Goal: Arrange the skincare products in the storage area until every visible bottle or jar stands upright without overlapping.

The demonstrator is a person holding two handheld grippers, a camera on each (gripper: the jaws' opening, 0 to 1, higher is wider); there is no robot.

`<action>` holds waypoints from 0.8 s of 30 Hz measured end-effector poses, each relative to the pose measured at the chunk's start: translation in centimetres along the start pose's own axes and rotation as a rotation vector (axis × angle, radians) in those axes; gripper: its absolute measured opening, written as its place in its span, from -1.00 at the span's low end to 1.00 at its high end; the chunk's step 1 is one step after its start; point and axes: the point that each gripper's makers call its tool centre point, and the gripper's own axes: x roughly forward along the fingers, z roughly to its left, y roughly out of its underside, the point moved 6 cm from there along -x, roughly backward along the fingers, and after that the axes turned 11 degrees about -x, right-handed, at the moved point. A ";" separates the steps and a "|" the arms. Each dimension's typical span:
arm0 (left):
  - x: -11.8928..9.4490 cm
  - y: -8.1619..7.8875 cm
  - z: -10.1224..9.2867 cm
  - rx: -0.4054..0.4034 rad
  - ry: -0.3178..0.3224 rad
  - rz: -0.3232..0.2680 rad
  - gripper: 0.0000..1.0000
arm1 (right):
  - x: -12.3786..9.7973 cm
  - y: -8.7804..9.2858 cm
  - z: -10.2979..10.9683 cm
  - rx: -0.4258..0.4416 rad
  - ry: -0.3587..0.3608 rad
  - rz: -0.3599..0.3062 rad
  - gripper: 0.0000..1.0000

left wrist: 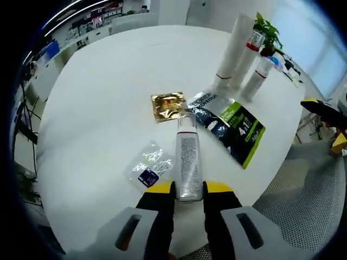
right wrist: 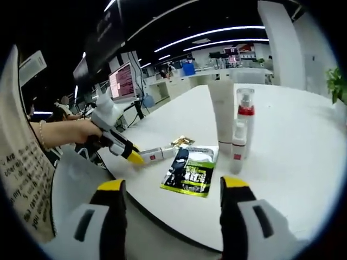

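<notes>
Fingers of left gripper [left wrist: 188, 190] clamp white cylindrical bottle [left wrist: 188, 162] lying flat — long axis pointing away; right gripper [right wrist: 172, 189] gapes wide, empty.

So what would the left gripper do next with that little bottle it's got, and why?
Probably lift and tip it upright. The left gripper has its jaws closed on the white bottle, which lies flat on the white table, while the tall tube and two bottles near it already stand; bare table lies beside them.
</notes>
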 end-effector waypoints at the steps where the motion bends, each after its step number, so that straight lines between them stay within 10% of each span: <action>1: -0.1 0.1 0.1 -0.008 0.002 0.000 -0.67 | 0.1 -0.1 0.1 0.002 -0.009 -0.003 0.40; 12: -0.5 1.7 -0.4 -0.226 0.134 -0.051 -0.68 | 1.9 -2.1 1.5 0.148 -0.160 -0.128 0.23; 24: -1.9 2.3 -0.7 -0.424 0.262 -0.120 -0.68 | 12.3 -0.7 6.1 0.722 -0.370 -0.118 0.46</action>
